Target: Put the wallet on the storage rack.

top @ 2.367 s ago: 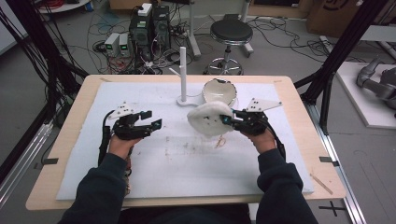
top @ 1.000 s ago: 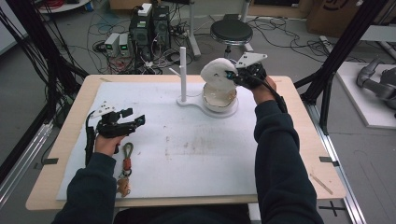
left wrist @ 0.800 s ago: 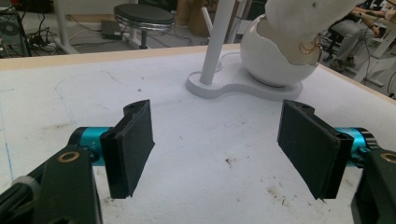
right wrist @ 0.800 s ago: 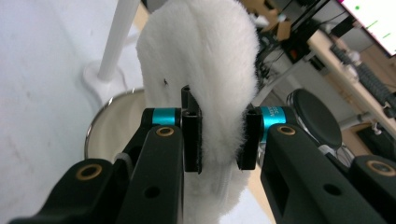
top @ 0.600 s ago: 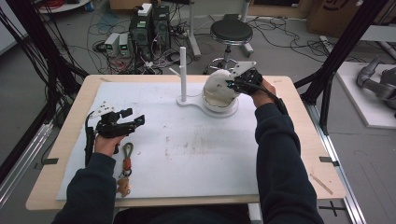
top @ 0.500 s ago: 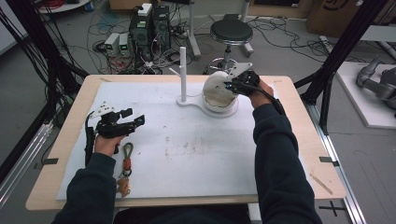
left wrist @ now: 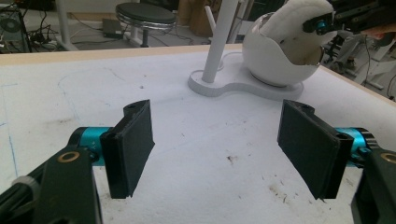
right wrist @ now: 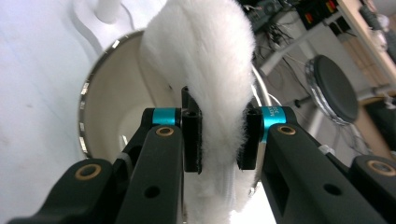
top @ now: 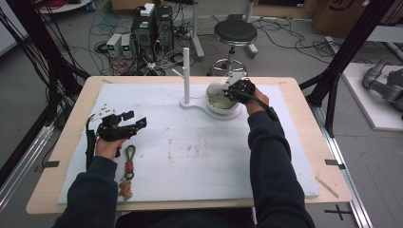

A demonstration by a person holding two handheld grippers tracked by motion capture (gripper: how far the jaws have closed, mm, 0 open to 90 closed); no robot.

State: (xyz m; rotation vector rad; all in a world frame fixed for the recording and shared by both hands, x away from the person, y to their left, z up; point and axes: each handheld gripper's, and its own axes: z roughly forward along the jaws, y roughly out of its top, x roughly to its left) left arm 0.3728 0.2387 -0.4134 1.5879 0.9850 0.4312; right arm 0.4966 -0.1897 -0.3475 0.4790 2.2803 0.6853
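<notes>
My right gripper [top: 234, 90] [right wrist: 219, 140] is shut on a white fluffy cloth [right wrist: 205, 60] [left wrist: 299, 32], holding it over the mouth of a white round bowl [top: 219, 100] [left wrist: 271, 65] [right wrist: 116, 112] at the back of the mat. The bowl sits on a flat white base with an upright white post [top: 186, 71] [left wrist: 217, 42]. My left gripper [top: 128, 127] [left wrist: 219, 149] hovers open above the left side of the mat, nothing between its jaws. A keychain with a green ring and orange strap [top: 127, 166] lies just beside the left hand.
A white mat [top: 190, 156] covers most of the wooden table [top: 304, 118]. Behind the table stand a stool [top: 235, 33], electronics boxes and tangled cables on the floor. Black frame legs rise at both sides.
The right gripper carried the fluffy cloth from mid-table to the bowl at the back and lowered it into the mouth. The left gripper shifted left and has held still since.
</notes>
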